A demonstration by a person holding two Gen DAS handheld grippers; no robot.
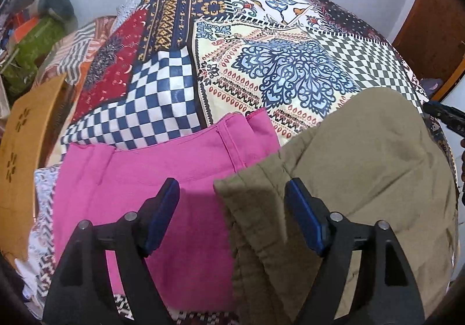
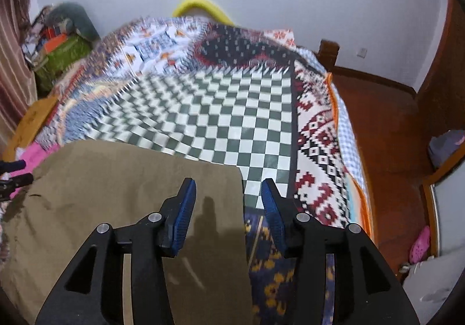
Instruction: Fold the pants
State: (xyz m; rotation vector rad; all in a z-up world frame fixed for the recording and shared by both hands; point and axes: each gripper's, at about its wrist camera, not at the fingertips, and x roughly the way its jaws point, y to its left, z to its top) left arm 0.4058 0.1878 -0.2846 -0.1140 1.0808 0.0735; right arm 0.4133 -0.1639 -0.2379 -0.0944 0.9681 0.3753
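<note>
On your far left a flat mustard-yellow wooden board with cut-out marks (image 1: 27,147) stands beside the bed. Next comes the folded bright pink cotton garment (image 1: 162,177), smooth and square-edged, lying on the patchwork-print bedspread (image 1: 162,78).

Your left hand-held gripper (image 1: 231,203) hangs over the seam where pink meets khaki, jaws spread wide with nothing between the blue ribbed pads. The khaki-olive woven pants (image 1: 363,174) lie under and to the right of it, their hemmed, puckered edge (image 1: 247,226) running away from you just inside the right-hand pad.

In the right wrist view the pants spread leftward from your right hand-held gripper (image 2: 228,198), ending in a straight edge (image 2: 242,208) that passes between its parted, empty jaws. The cloth looks soft, matte and lightly creased. I judge the long axis to run left to right, so each hand sits near one end; the right one seems better lined up to pinch.
</note>
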